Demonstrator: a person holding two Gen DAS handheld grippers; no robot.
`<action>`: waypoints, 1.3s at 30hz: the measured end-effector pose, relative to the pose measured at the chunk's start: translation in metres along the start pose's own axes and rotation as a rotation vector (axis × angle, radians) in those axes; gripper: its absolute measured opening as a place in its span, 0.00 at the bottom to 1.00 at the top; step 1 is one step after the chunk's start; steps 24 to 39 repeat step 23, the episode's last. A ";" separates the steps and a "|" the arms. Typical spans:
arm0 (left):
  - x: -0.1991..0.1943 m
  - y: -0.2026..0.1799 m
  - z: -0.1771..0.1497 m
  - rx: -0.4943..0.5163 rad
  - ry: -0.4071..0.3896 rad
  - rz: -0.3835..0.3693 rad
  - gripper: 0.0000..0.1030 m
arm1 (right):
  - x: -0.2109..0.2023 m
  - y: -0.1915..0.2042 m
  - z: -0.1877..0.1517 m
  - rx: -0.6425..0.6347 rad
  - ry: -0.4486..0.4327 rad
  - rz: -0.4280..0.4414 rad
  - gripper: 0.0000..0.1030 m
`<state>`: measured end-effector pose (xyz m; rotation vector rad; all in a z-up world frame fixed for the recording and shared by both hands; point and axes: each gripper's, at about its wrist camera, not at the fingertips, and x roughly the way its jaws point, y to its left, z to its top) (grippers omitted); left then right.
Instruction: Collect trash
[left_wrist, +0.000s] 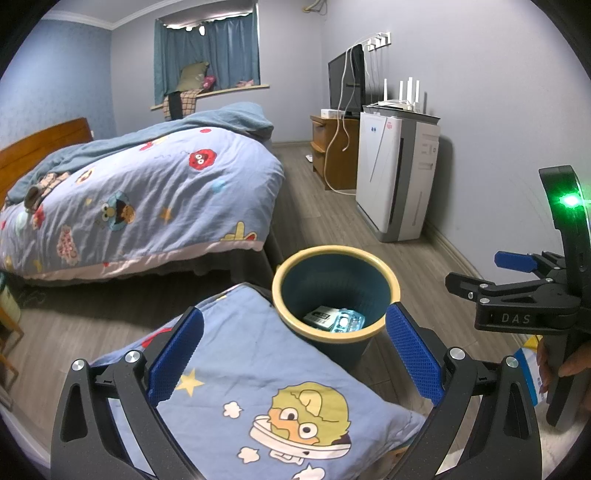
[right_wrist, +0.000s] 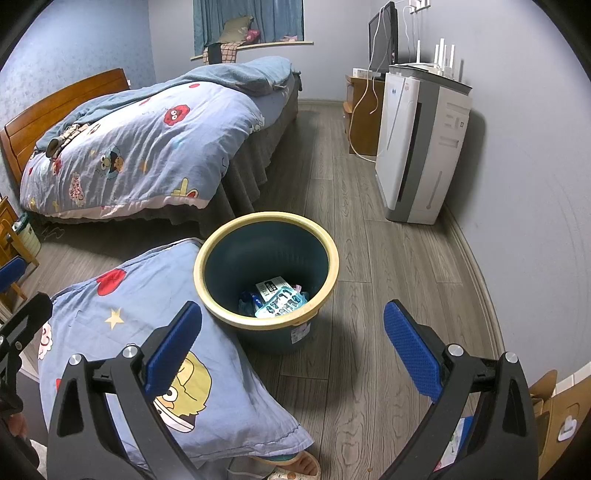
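A dark blue trash bin (left_wrist: 334, 280) with a cream rim stands on the wood floor; it also shows in the right wrist view (right_wrist: 266, 254). Inside lie a light blue blister pack (right_wrist: 282, 302) and a printed wrapper (right_wrist: 271, 286); the pack also shows in the left wrist view (left_wrist: 347, 321). My left gripper (left_wrist: 295, 350) is open and empty, just short of the bin, above a cartoon pillow (left_wrist: 266, 387). My right gripper (right_wrist: 293, 347) is open and empty, near the bin's front. The right gripper also shows at the right edge of the left wrist view (left_wrist: 480, 275).
A bed (right_wrist: 140, 147) with a cartoon quilt stands at the left. A white air purifier (right_wrist: 421, 147) stands by the right wall, with a wooden TV stand (right_wrist: 362, 118) behind it. The pillow (right_wrist: 147, 339) touches the bin's left side. A cardboard box (right_wrist: 554, 410) sits at the lower right.
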<state>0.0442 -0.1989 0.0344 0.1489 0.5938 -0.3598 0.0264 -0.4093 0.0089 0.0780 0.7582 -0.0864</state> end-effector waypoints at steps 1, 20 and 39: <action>0.000 0.000 0.000 0.000 0.000 0.000 0.95 | 0.000 0.000 0.000 0.000 0.000 0.000 0.94; -0.002 0.011 -0.006 -0.013 0.039 -0.017 0.95 | 0.003 -0.010 -0.009 0.026 0.025 -0.022 0.94; -0.006 0.019 -0.008 -0.021 0.047 0.002 0.95 | 0.007 -0.010 -0.009 0.050 0.052 -0.037 0.94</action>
